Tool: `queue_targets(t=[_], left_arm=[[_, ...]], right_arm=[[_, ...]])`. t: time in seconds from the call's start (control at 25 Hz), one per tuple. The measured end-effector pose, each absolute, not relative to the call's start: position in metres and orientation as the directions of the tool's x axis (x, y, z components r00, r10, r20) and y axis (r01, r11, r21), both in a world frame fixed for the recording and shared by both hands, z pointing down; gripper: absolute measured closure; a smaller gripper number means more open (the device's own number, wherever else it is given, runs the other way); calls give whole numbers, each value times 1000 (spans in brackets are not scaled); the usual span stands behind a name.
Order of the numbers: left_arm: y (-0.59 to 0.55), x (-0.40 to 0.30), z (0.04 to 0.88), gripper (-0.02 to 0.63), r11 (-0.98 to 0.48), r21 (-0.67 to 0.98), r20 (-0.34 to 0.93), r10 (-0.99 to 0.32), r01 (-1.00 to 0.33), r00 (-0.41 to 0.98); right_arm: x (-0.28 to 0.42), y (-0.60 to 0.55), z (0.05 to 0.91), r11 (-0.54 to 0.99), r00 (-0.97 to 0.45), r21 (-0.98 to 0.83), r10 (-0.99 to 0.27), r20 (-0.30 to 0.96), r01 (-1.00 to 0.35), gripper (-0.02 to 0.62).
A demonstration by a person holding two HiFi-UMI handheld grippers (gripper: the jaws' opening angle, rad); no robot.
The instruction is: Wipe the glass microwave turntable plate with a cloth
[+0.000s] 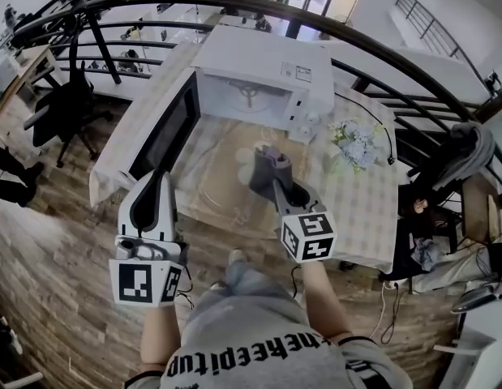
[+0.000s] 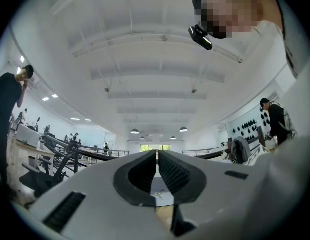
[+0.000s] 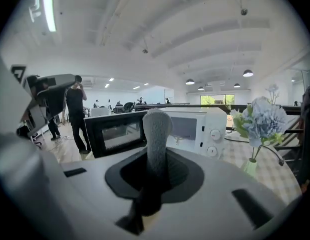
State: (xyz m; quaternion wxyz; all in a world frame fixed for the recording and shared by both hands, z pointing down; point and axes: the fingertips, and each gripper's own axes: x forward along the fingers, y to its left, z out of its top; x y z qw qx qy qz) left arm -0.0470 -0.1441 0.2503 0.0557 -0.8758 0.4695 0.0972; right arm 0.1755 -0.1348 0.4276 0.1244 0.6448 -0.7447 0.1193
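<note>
The glass turntable plate [image 1: 222,194] lies on the checked tablecloth in front of the microwave, faint and see-through. My right gripper [image 1: 272,177] hovers at the plate's right edge, shut on a grey cloth [image 1: 265,162] that sticks out past the jaws. In the right gripper view the cloth [image 3: 157,131] stands up between the jaws of that gripper [image 3: 157,156]. My left gripper [image 1: 156,177] is held off the table's near left corner, tilted up toward the ceiling. In its own view the left gripper [image 2: 157,171] has its jaws together with nothing between them.
A white microwave [image 1: 263,75] stands at the back of the table, its dark door [image 1: 165,132] swung open to the left. A vase of pale flowers [image 1: 354,144] sits at the right. A black railing [image 1: 234,2] curves behind. An office chair [image 1: 64,108] stands left.
</note>
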Motion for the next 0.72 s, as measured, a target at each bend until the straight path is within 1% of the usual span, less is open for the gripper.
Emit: queue_targets(t=[0.72], left_arm=[[-128,-54,243,591,-570,-3,-240,-797,-822,554]], right_arm=[[169,-101,339,116,-111,27,-985,130,-993,540]])
